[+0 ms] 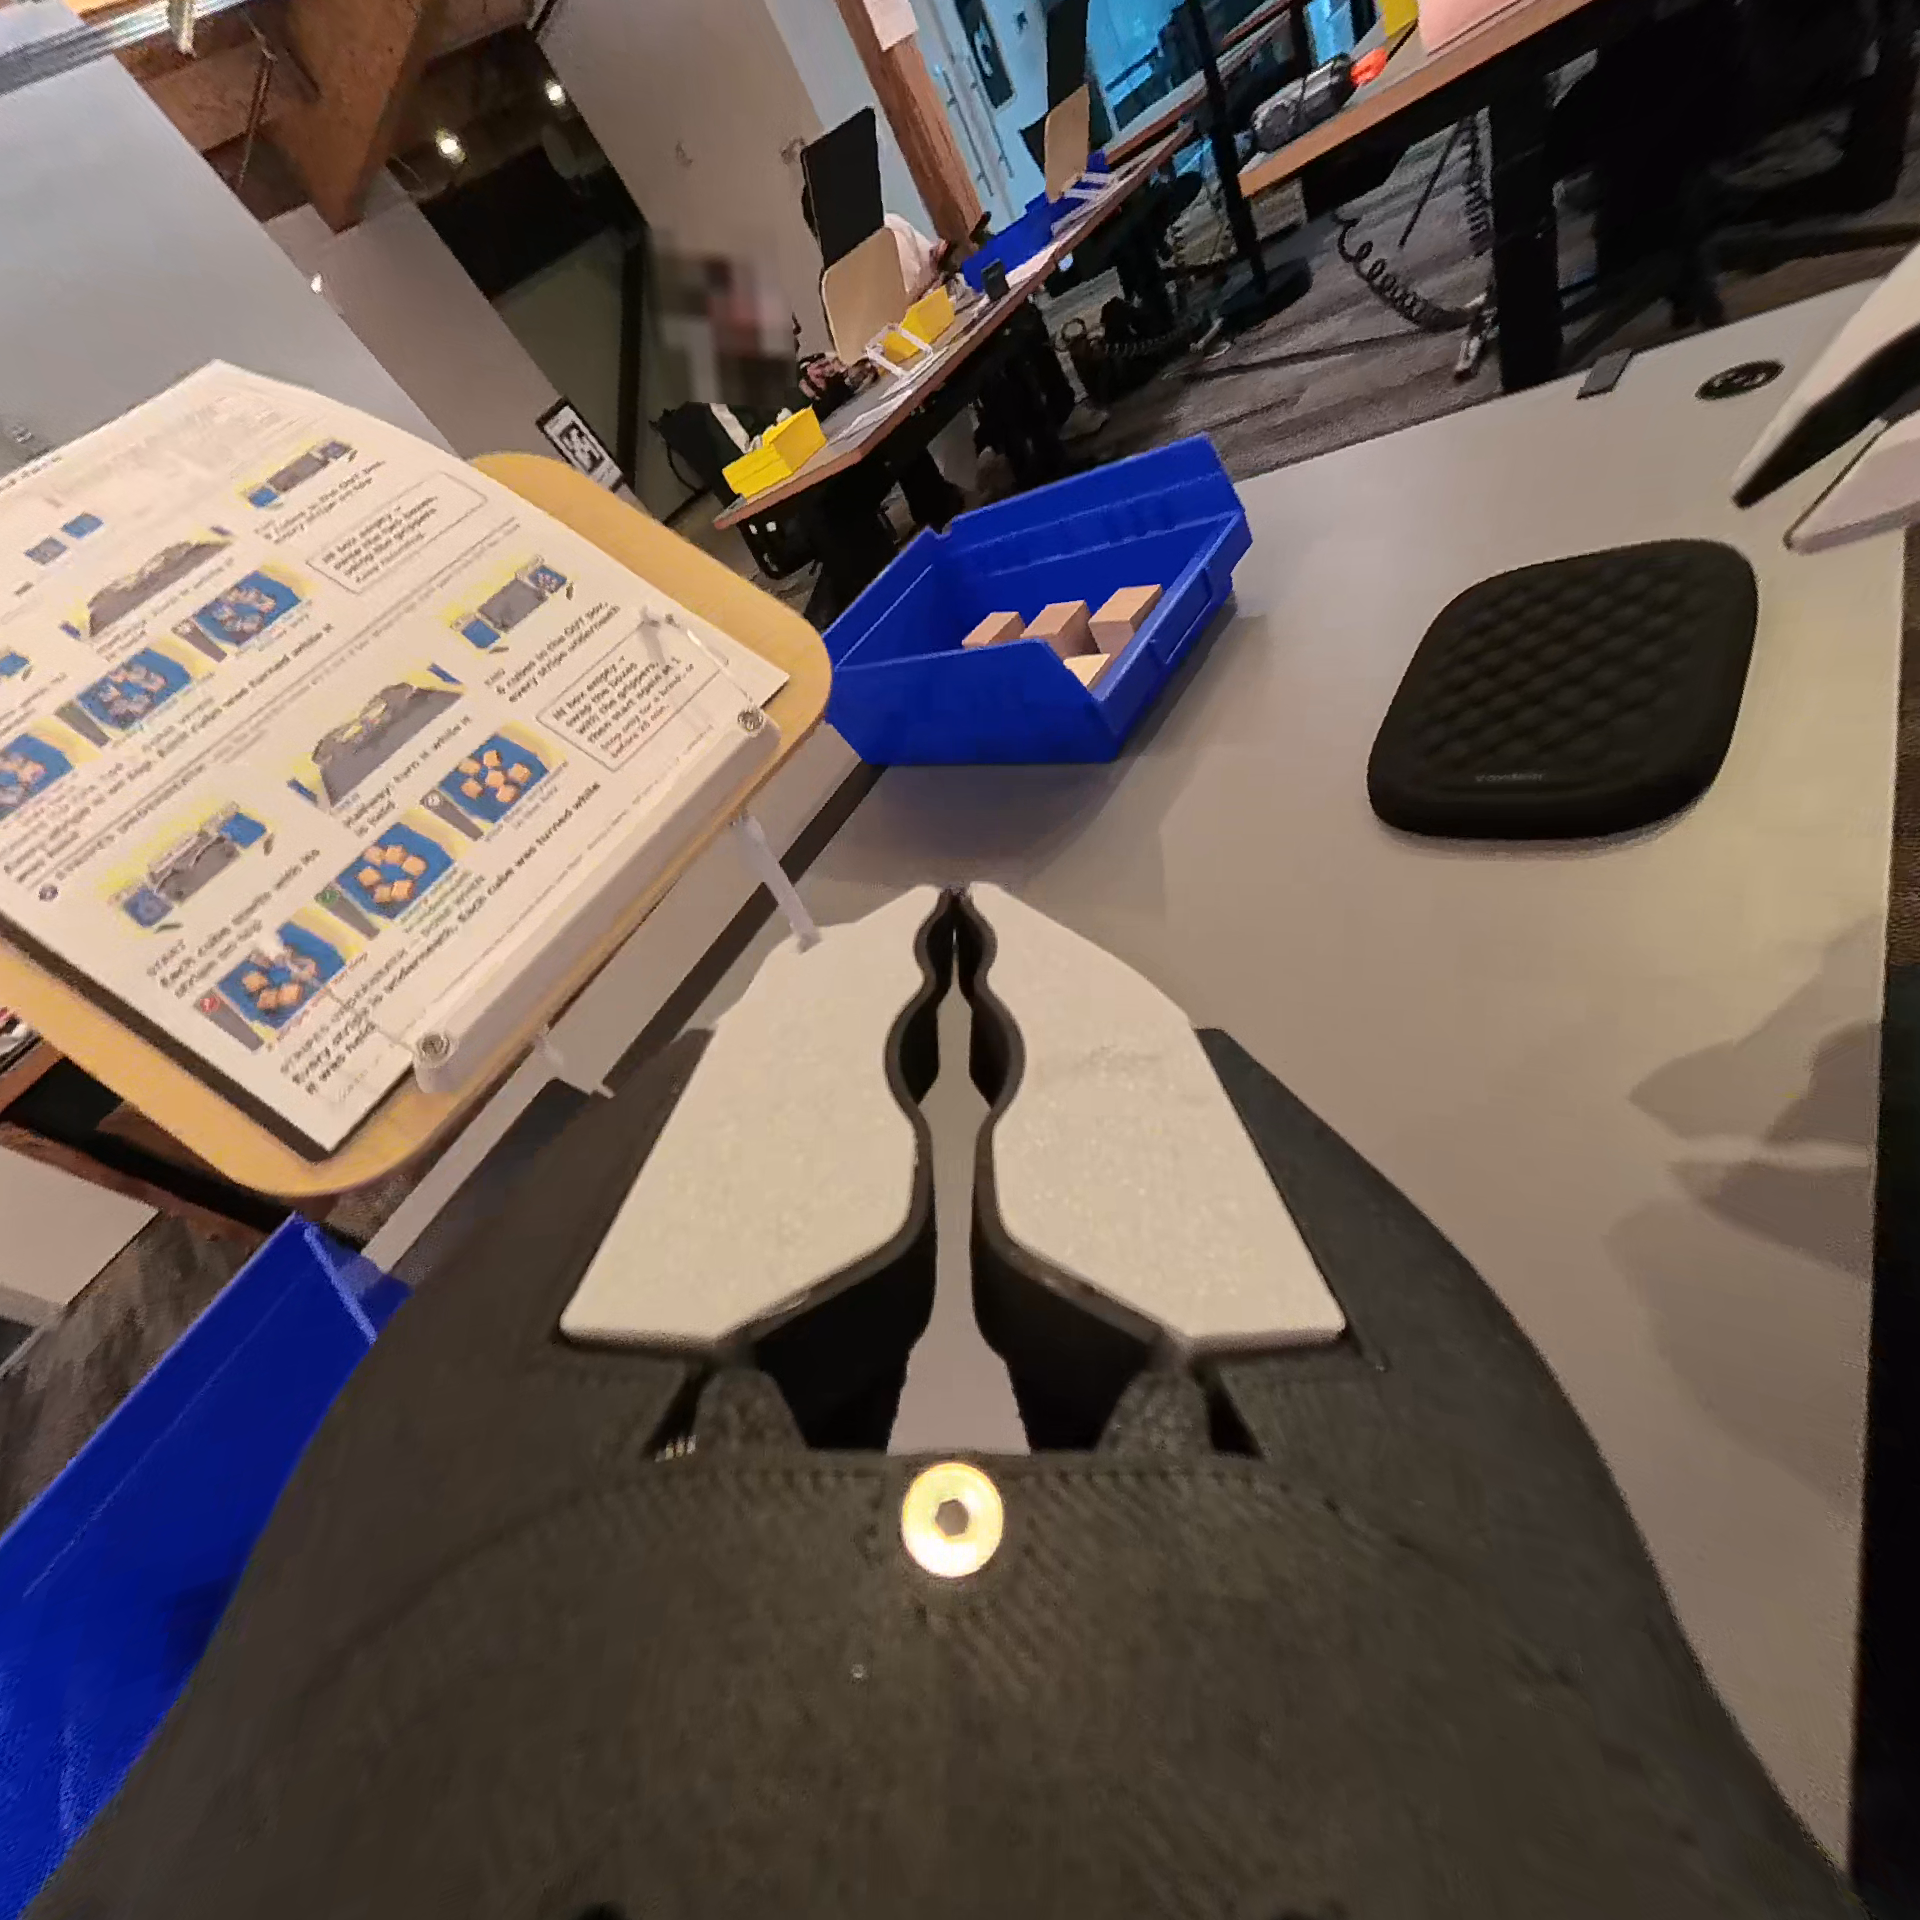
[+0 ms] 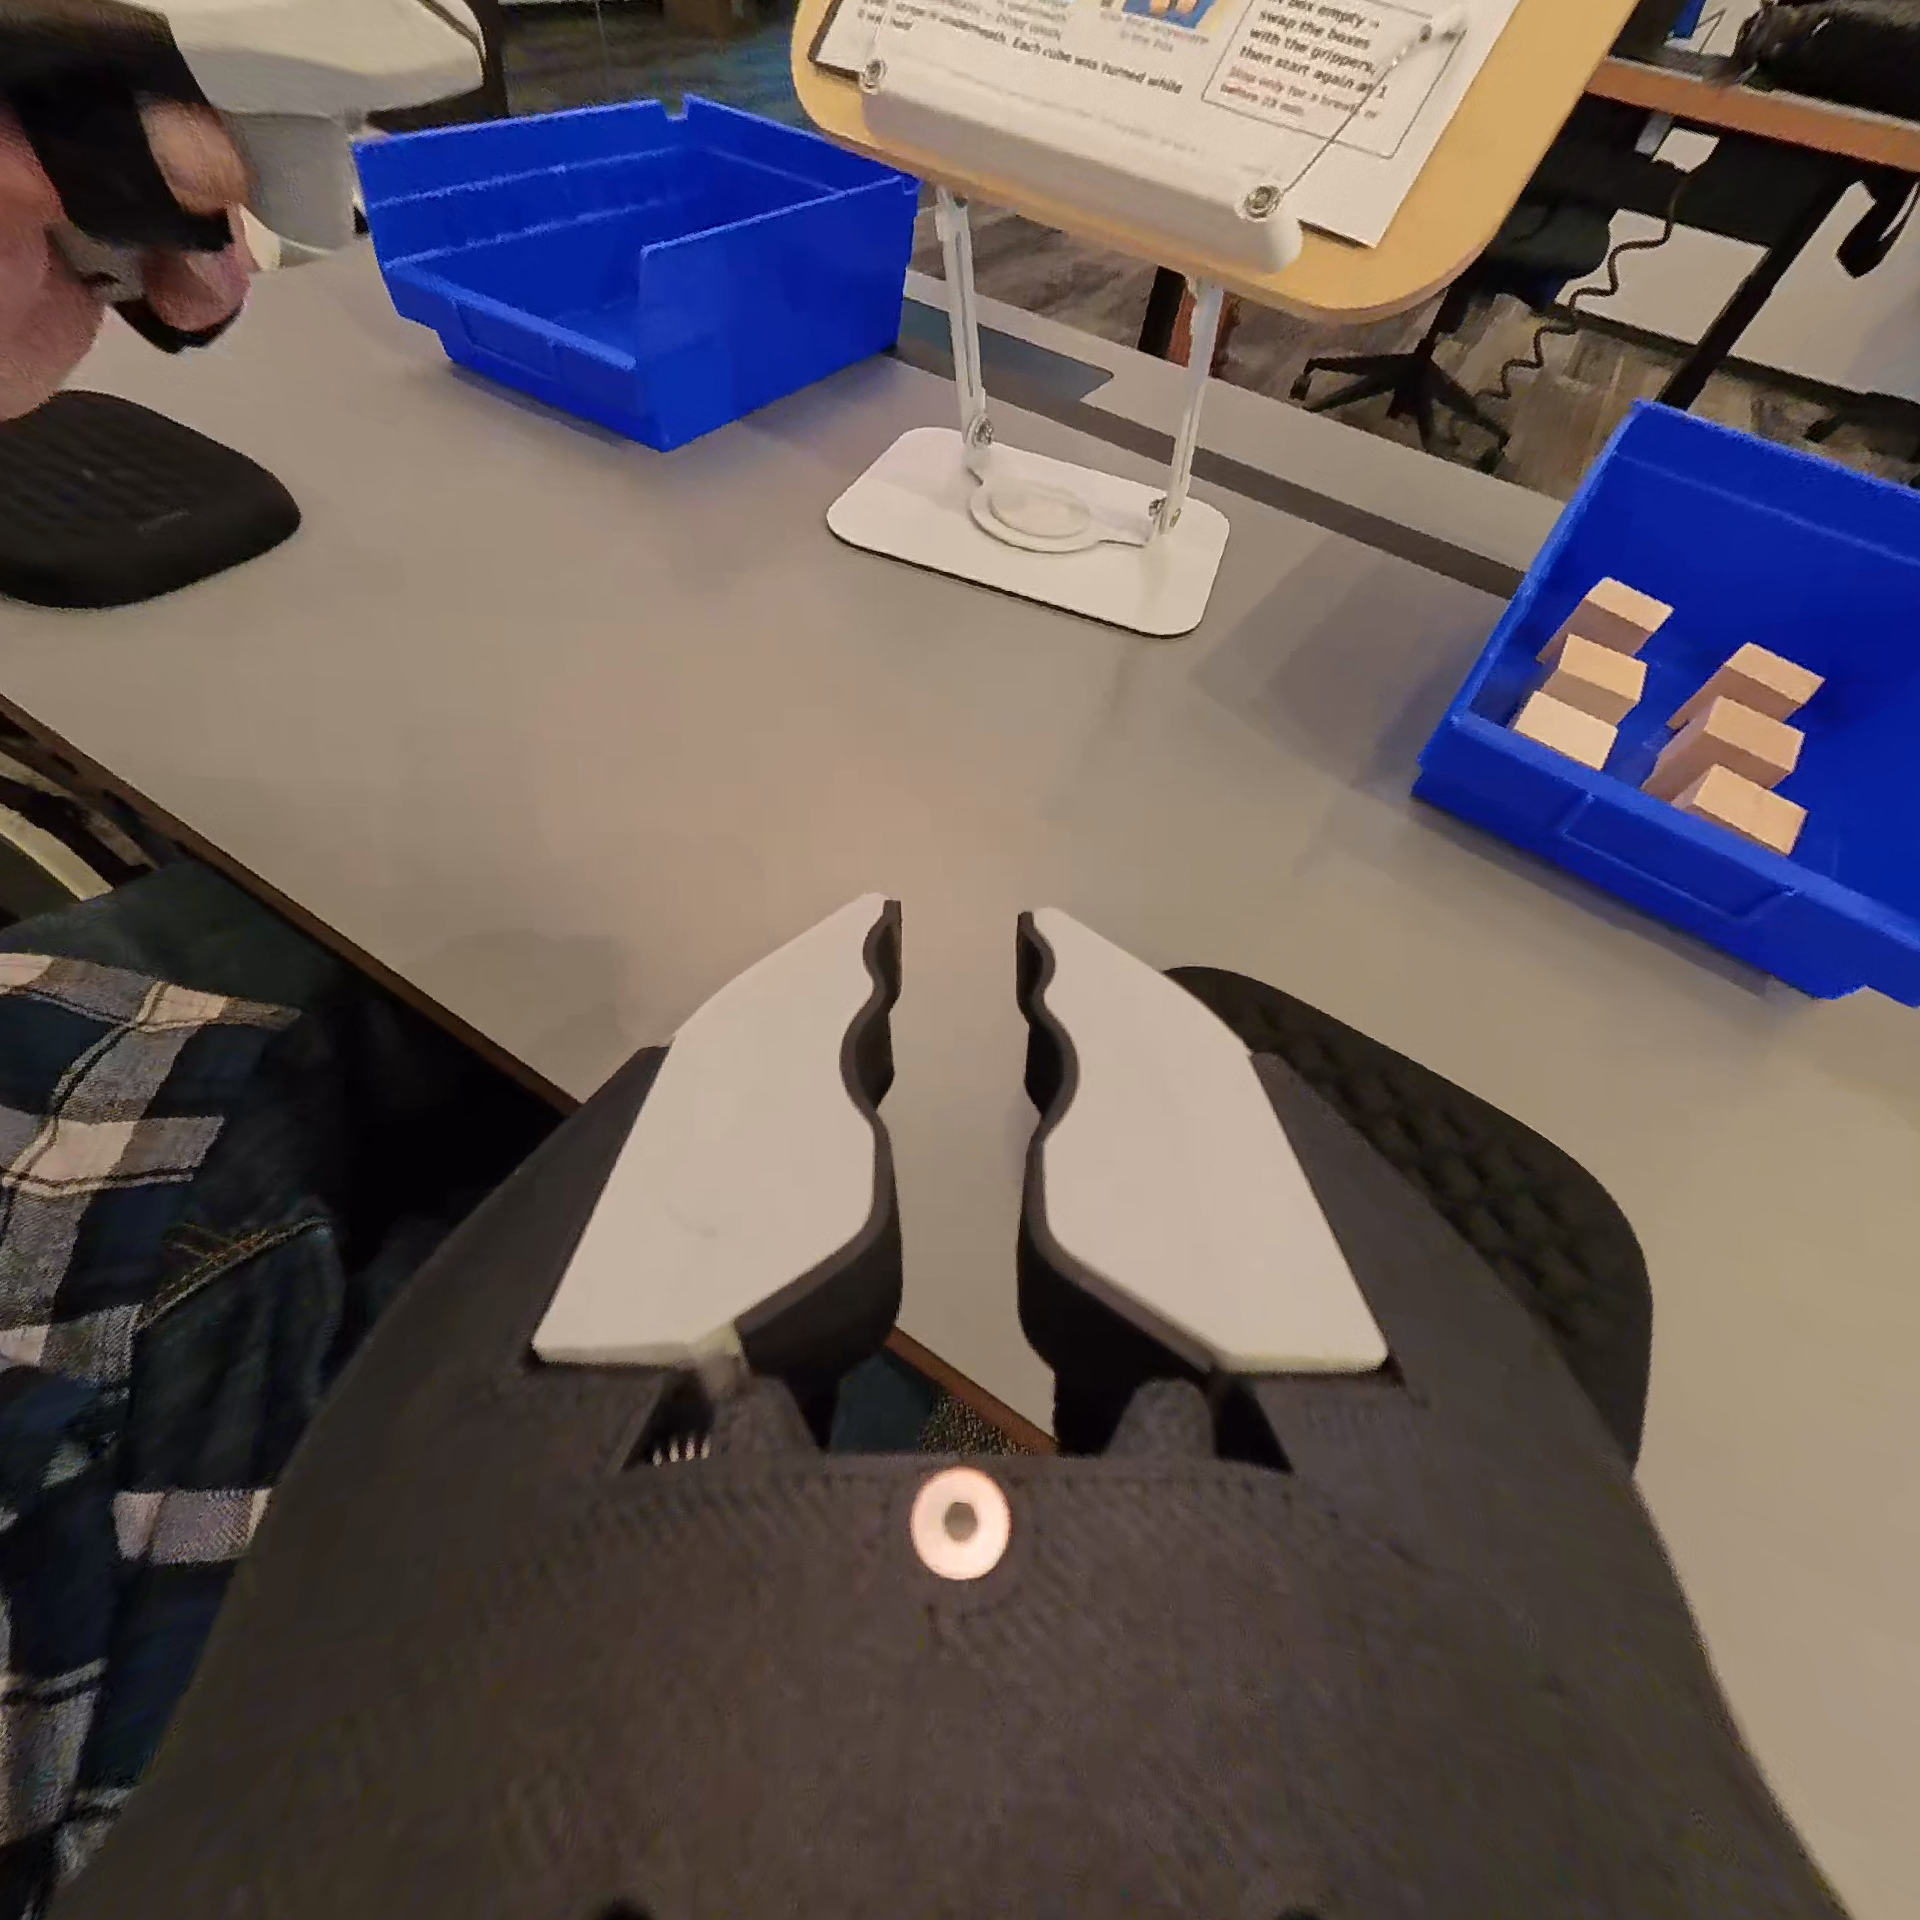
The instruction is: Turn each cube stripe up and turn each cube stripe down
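Note:
Several plain wooden cubes (image 2: 1673,717) lie in two rows in a blue bin (image 2: 1621,862) at the right of the grey table; no stripe shows on them. The same bin (image 1: 977,707) with cubes (image 1: 1060,629) shows ahead in the left wrist view. My left gripper (image 1: 954,896) is shut with nothing between its pads, low over the table, short of that bin. My right gripper (image 2: 958,912) is open and empty above the table's near part, well left of the cube bin. A second blue bin (image 2: 644,260) stands at the far left with no cubes showing in it.
A tilted instruction board (image 2: 1195,125) on a white stand (image 2: 1029,540) stands between the bins; it also shows in the left wrist view (image 1: 343,748). Black pads lie on the table (image 1: 1569,686) (image 2: 1455,1164) (image 2: 125,499). A person's plaid sleeve (image 2: 135,1195) is at the near edge.

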